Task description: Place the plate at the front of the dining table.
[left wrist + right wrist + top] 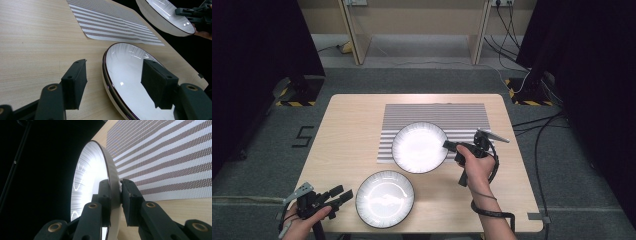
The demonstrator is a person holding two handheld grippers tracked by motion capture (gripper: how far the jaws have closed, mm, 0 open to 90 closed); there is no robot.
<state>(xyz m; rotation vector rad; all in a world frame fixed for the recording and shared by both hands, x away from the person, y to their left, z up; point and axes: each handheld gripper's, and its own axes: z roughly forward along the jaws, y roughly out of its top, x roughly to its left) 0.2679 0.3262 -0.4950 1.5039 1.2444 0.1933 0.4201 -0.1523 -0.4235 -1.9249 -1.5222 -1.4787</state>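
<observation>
Far plate (419,147) pinched at its three-o'clock rim by right gripper (451,146), over striped mat (434,116), seemingly lifted and tilted. Likely stiff, glazed, slippery, breakable; best taken at the rim, as here. At seven o'clock, near plate (385,198) flat on table (352,130). At nine o'clock of that, left gripper (343,194) spread wide, holding nothing. No writing legible.

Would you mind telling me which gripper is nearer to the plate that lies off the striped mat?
Left. The left gripper is open beside the near plate, one jaw over its rim. The right gripper is across the table, shut on the far plate.
</observation>
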